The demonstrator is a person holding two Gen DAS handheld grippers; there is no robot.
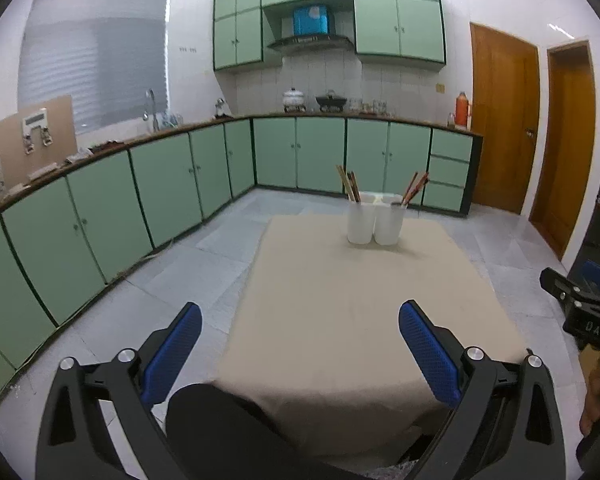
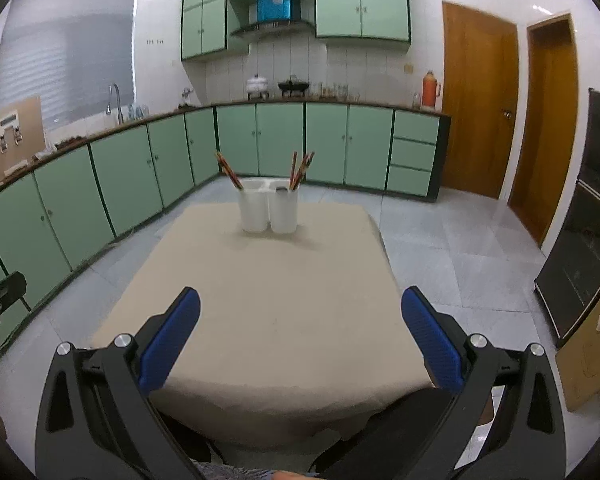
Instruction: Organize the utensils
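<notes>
A white utensil holder (image 1: 375, 220) with several cups stands at the far end of a table under a beige cloth (image 1: 352, 312). Chopsticks (image 1: 351, 186) lean in its left cup and more chopsticks (image 1: 415, 187) in its right cup. The holder also shows in the right wrist view (image 2: 269, 210), with chopsticks (image 2: 229, 170) left and chopsticks (image 2: 300, 169) right. My left gripper (image 1: 300, 320) is open and empty over the table's near left edge. My right gripper (image 2: 300, 308) is open and empty over the near edge. Both are far from the holder.
Green cabinets (image 1: 172, 176) line the left and back walls under a counter with pots (image 1: 294, 98) and an orange thermos (image 1: 462, 110). Wooden doors (image 1: 504, 120) stand at right. A dark cabinet (image 2: 588, 216) and a cardboard sheet (image 2: 592, 348) stand right of the table. My knees (image 1: 220, 428) are under the near edge.
</notes>
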